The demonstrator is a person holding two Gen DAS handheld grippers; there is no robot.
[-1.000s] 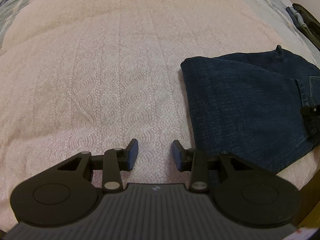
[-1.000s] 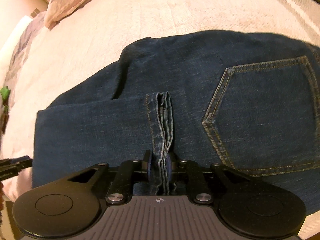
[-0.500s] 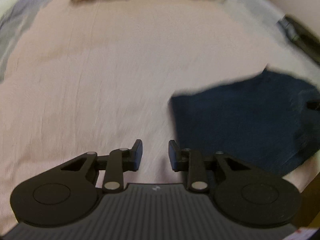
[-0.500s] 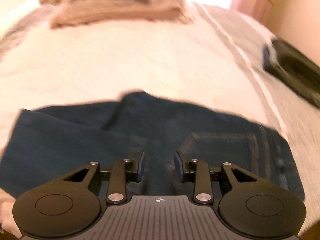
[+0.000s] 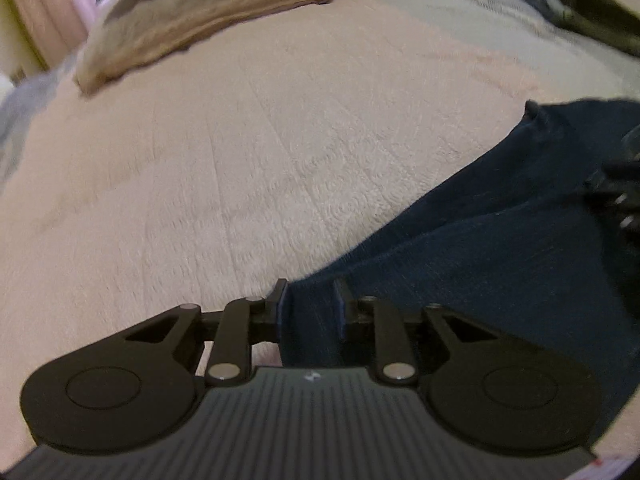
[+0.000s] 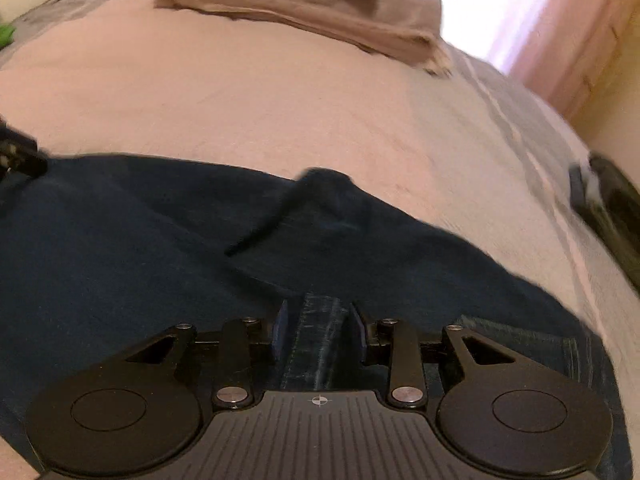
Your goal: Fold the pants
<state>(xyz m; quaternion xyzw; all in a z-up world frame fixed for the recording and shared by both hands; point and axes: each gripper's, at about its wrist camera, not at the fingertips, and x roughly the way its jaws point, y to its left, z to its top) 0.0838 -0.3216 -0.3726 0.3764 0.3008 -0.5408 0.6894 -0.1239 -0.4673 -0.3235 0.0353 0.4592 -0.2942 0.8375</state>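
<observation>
Dark blue jeans (image 5: pixel 500 264) lie folded on the pink quilt (image 5: pixel 240 168). My left gripper (image 5: pixel 310 302) is at their near left corner. Its jaws are closing, and the folded denim fills the gap from pad to pad. In the right wrist view the jeans (image 6: pixel 140 240) spread across the middle. My right gripper (image 6: pixel 318 328) straddles a stitched denim band (image 6: pixel 320 332) at their near edge, with a thin gap on each side of it. The right gripper (image 5: pixel 620 196) shows at the right edge of the left view, and the left gripper (image 6: pixel 18 156) at the left edge of the right view.
Folded beige blankets and a green pillow (image 5: pixel 224 4) lie at the head of the bed (image 6: pixel 312 12). A dark object (image 5: pixel 588 12) lies on the grey-striped bed edge at the right (image 6: pixel 612 208). Pink curtains (image 6: pixel 560 20) hang beyond it.
My left gripper has moved right from bare quilt onto the jeans' corner and narrowed. My right gripper has let go of the stacked hems, opened, and shifted to the stitched band at the near edge.
</observation>
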